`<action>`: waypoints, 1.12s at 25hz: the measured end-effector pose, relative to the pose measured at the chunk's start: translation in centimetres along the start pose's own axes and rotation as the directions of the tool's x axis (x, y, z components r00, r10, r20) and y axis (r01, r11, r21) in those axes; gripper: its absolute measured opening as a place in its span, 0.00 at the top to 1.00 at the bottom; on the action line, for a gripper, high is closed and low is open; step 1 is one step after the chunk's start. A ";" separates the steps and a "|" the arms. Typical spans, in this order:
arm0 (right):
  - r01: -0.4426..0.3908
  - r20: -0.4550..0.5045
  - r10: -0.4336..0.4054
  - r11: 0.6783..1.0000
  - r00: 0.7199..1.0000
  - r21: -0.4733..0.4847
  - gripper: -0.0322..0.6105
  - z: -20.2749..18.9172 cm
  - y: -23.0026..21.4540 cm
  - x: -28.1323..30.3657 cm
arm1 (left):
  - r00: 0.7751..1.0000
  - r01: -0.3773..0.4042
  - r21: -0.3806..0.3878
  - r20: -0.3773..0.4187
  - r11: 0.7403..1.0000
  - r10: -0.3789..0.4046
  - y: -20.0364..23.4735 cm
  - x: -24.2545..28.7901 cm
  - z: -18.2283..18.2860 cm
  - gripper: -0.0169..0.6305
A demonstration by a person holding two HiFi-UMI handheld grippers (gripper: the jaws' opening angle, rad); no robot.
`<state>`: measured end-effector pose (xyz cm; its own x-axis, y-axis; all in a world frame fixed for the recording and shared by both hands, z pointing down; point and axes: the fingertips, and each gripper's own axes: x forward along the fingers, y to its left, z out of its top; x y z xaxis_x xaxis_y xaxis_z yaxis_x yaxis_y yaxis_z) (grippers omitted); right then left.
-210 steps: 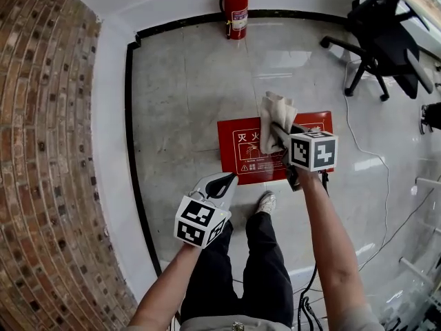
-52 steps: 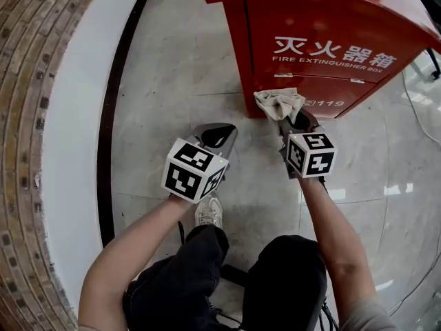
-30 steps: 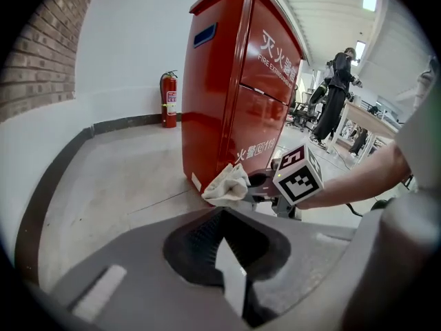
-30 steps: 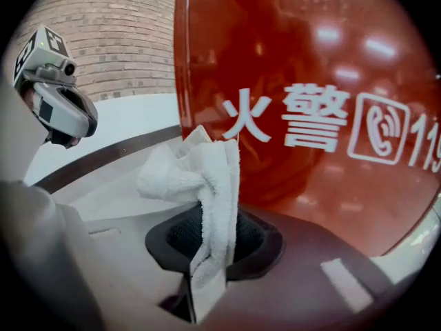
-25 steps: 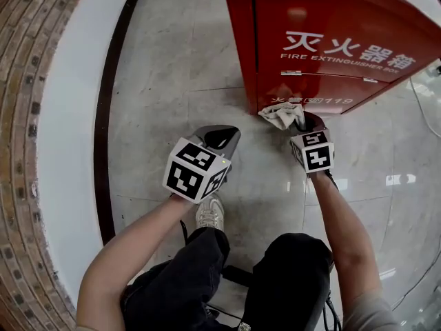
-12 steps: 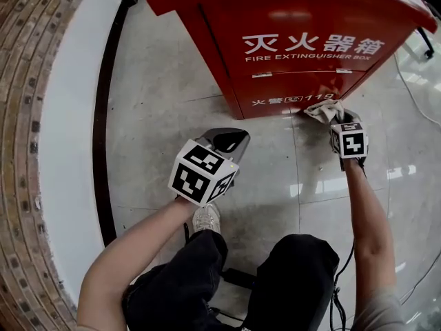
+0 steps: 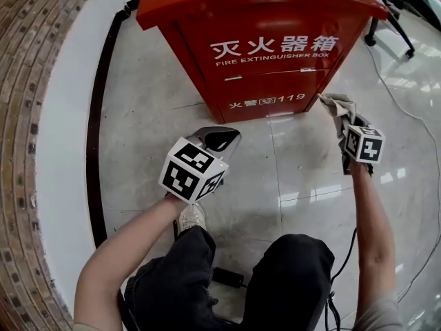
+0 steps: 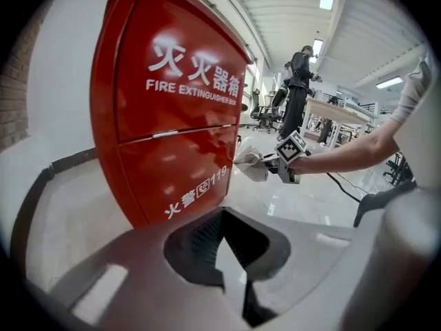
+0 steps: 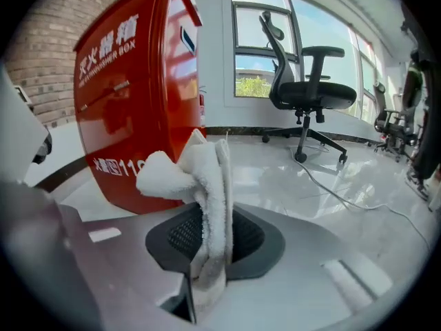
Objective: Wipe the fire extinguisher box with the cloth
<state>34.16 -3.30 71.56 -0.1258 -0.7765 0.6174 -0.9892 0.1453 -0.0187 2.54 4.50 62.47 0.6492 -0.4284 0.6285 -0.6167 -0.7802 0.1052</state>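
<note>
Head view: right gripper (image 7: 344,125), fingers clamping cloth (image 7: 335,106), moved off fire extinguisher box (image 7: 262,54) front to its right corner; side likely next. Left gripper (image 7: 218,138): fingers together, empty.

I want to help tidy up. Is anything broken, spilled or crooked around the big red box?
Nothing stands out. The red metal fire extinguisher box stands upright with its front shut. The white terry cloth is bunched in the right gripper, beside the box's lower corner.
</note>
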 end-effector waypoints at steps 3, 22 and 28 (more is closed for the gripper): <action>-0.123 0.088 0.118 0.991 0.989 0.048 0.81 2.2 1.8 -4.2 | 0.999 0.049 0.049 0.020 0.998 -0.050 -2.7 0.2 2.1 0.97; -0.782 0.185 0.846 0.533 0.500 -0.322 0.81 16.7 25.5 -26.4 | 0.950 0.181 0.218 0.212 0.959 -0.227 -12.6 -11.5 17.1 0.63; -0.749 0.146 0.866 0.489 0.478 -0.448 0.77 19.1 31.5 -26.9 | 0.980 0.020 0.188 0.192 0.982 -0.057 -8.7 -17.5 16.3 0.85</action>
<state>4.95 10.46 39.36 -0.9279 -0.3348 0.1642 -0.3556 0.9270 -0.1193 3.81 11.28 37.99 0.7568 -0.4626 0.4618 -0.5085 -0.8606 -0.0287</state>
